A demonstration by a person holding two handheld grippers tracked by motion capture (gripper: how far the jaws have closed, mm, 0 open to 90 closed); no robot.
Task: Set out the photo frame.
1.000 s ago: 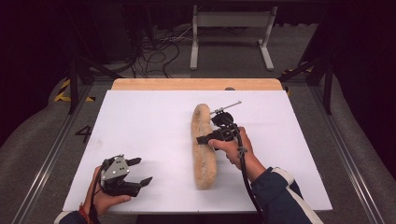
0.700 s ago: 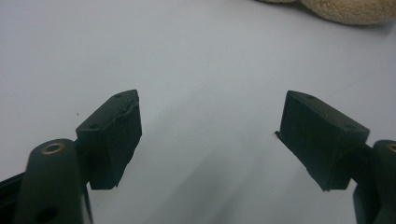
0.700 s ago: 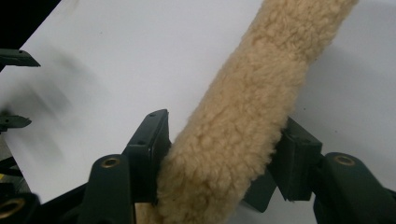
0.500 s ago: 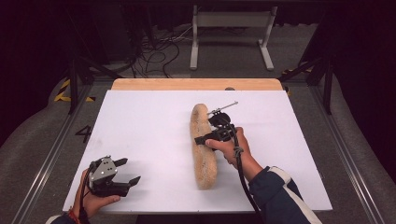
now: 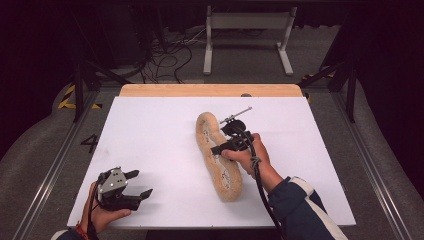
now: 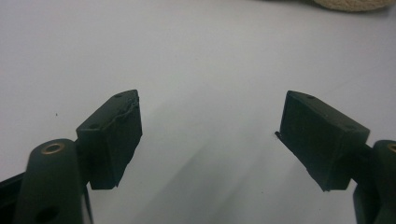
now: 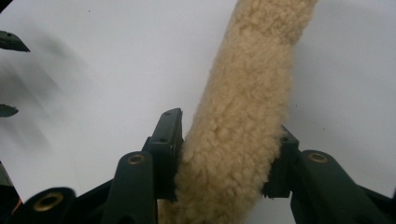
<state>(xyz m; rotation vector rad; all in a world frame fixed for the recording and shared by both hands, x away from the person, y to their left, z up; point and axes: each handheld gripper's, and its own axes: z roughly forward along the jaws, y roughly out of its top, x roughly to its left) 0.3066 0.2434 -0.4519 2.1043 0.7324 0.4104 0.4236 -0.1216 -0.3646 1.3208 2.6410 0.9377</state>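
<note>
At frame centre my right gripper [image 5: 223, 145] has just been closing and now clamps the fleecy sleeve [image 5: 216, 155] lying on the white table [image 5: 150, 130], ready for lifting, while my left gripper [image 5: 137, 190], lower left, stays spread and empty.

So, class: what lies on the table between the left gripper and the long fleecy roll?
Nothing: in the high view, bare white table top separates the left gripper from the fleecy roll. The left gripper view shows it too.
</note>
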